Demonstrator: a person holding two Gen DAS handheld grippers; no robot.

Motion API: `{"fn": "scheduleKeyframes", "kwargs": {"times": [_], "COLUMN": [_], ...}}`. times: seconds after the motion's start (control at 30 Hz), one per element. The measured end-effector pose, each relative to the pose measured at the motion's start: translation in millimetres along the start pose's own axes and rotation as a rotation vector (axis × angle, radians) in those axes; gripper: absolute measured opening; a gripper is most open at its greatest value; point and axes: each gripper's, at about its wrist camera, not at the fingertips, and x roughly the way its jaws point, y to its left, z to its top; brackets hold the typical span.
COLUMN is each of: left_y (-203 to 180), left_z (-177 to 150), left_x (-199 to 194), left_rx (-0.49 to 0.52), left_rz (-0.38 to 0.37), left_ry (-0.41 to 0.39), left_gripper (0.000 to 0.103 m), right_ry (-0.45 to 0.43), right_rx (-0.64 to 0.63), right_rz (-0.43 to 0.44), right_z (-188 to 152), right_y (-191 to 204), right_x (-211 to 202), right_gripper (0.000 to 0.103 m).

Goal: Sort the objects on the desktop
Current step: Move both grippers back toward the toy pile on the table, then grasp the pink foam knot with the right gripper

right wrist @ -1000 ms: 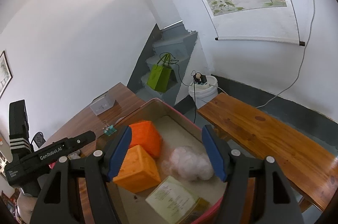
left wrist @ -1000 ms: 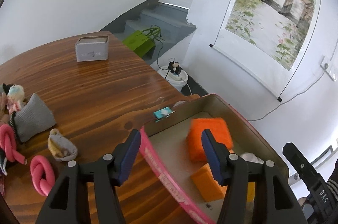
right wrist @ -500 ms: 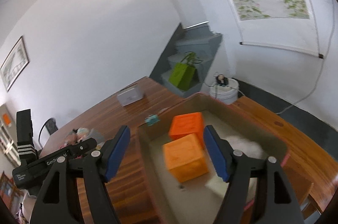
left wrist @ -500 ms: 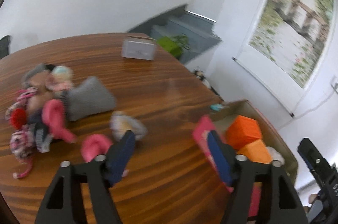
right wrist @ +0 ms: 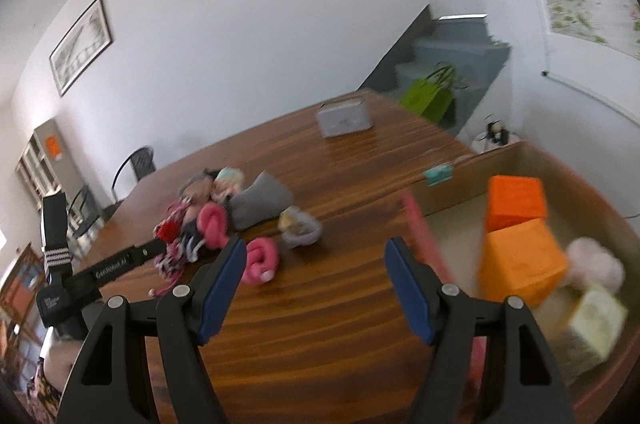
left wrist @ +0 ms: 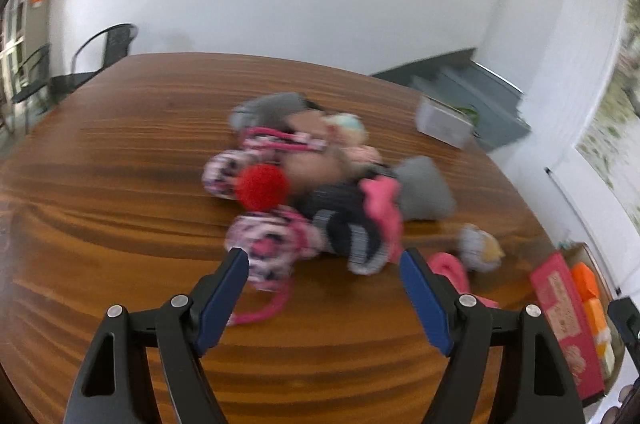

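Ahead of the left gripper (left wrist: 324, 260), near the middle of the table (left wrist: 120, 192), a heap of soft things (left wrist: 316, 184) is seen, blurred: patterned pink cloth, a red pompom (left wrist: 262, 186), a grey pouch (left wrist: 424, 188) and what may be a small doll. The jaws are held wide apart with nothing between them, aimed at the heap's near side, presumably so that a piece can be taken next. At the table's right edge the pink-sided box (left wrist: 566, 308) is glimpsed with orange blocks inside. From the right wrist view, the right gripper (right wrist: 316, 258) is likewise spread wide and empty, held over bare wood between the heap (right wrist: 200, 220) and the box (right wrist: 420, 224). A pink knotted roll (right wrist: 262, 258) and a small grey-and-yellow bundle (right wrist: 300, 226) lie loose just beside the heap, nearer the box. Two orange blocks (right wrist: 520, 256), a white fluffy ball (right wrist: 596, 262) and a pale carton (right wrist: 598, 316) are already gathered in the box, so sorting is judged partly done. A grey tin (right wrist: 346, 116) stands apart towards the far edge.
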Motion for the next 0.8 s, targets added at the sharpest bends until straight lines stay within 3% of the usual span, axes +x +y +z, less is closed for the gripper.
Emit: {"fn": "scheduleKeyframes", "kwargs": {"times": [0.13, 0.37, 0.6, 0.8], "left_y": [22.5, 28.2, 35.3, 37.3], "left_z": [3.2, 4.9, 6.8, 7.3], "left_x": [-2.2, -1.7, -7.8, -6.8], "left_rx": [-0.025, -0.015, -0.039, -0.045], "left_rz": [0.029, 0.025, 0.016, 0.013], "left_ry": [-0.002, 0.016, 0.01, 0.022], "left_gripper": [0.08, 0.08, 0.08, 0.08], "right_ry": [0.067, 0.169, 0.252, 0.319], "right_rx": [-0.029, -0.125, -0.249, -0.263], "right_rz": [0.04, 0.078, 0.05, 0.055], "right_z": [-1.6, 1.8, -4.0, -7.7], "right_y": [17.4, 51.4, 72.2, 74.1], "right_x": [23.4, 66.7, 109.2, 137.3], "right_gripper": [0.075, 0.078, 0.078, 0.078]}}
